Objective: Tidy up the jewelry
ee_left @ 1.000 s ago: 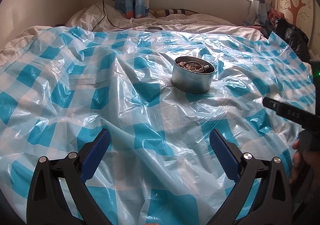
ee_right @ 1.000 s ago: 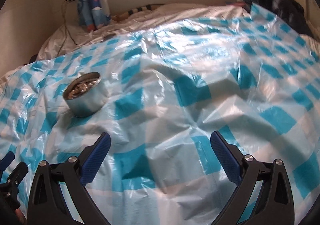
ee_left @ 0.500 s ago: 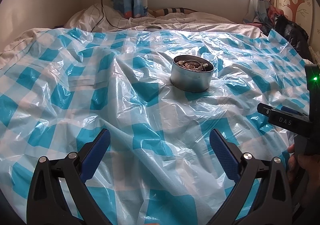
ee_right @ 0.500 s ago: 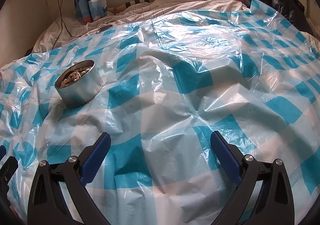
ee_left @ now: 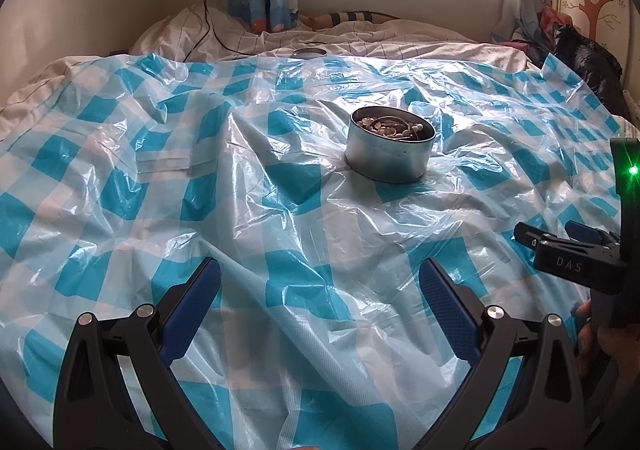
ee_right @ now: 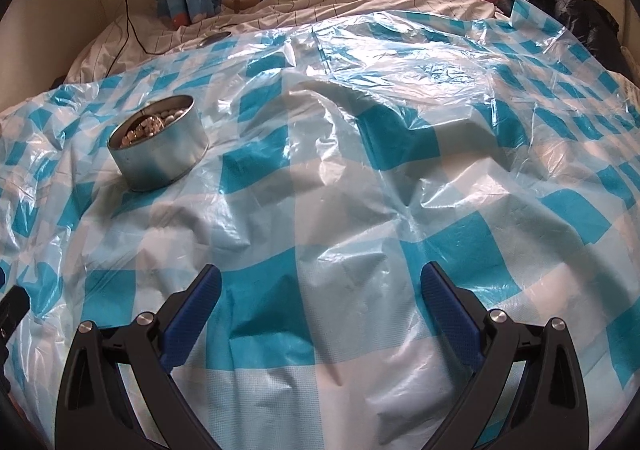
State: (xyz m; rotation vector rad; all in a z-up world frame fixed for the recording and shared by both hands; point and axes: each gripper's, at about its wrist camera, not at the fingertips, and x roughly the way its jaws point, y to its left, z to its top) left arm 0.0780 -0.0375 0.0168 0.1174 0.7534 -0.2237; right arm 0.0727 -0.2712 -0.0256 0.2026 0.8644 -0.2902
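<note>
Both my left gripper (ee_left: pixel 320 290) and right gripper (ee_right: pixel 320 294) hang wide apart and empty over the crinkled blue-checked plastic sheet (ee_left: pixel 120 190) on the bed (ee_left: pixel 360 38), the jewelry-filled tin (ee_left: pixel 390 149) standing unobstructed ahead, a round lid (ee_left: pixel 309 52) beyond it.

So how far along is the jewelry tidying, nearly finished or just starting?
It looks close to done, or not yet begun. The jewelry all sits piled in the open round tin, and none shows loose on the checked plastic sheet. Nothing is in hand: the left gripper and right gripper are both open and empty, short of the tin. The flat lid at the sheet's far edge is still off.
</note>
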